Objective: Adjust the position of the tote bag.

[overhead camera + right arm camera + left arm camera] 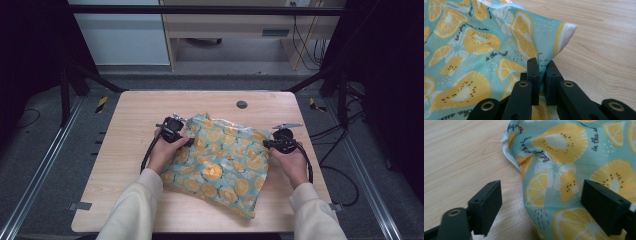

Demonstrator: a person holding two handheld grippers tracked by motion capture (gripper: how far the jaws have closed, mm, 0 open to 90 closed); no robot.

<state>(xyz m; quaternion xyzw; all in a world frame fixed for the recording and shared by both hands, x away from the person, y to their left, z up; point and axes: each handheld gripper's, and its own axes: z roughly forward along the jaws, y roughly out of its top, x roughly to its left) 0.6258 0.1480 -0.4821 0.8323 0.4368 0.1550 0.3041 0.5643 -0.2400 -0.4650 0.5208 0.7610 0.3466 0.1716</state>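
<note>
A teal cloth [220, 160] printed with yellow citrus slices lies rumpled in the middle of the wooden table [140, 115]. My left gripper [186, 139] is at the cloth's far left corner. In the left gripper view its jaws [541, 192] stand wide apart, low over the table. The cloth's edge [554, 170] lies between them, and the pads do not press on it. My right gripper [268, 144] is at the cloth's right corner. In the right gripper view it [542, 65] is shut on a fold of the cloth [474, 42] just below the white-hemmed corner [567, 32].
A round dark grommet [242, 104] sits in the tabletop behind the cloth. Bare wood lies to the left and along the far edge. Black frame rails and cables run beside the table, and a cabinet stands on the floor beyond it.
</note>
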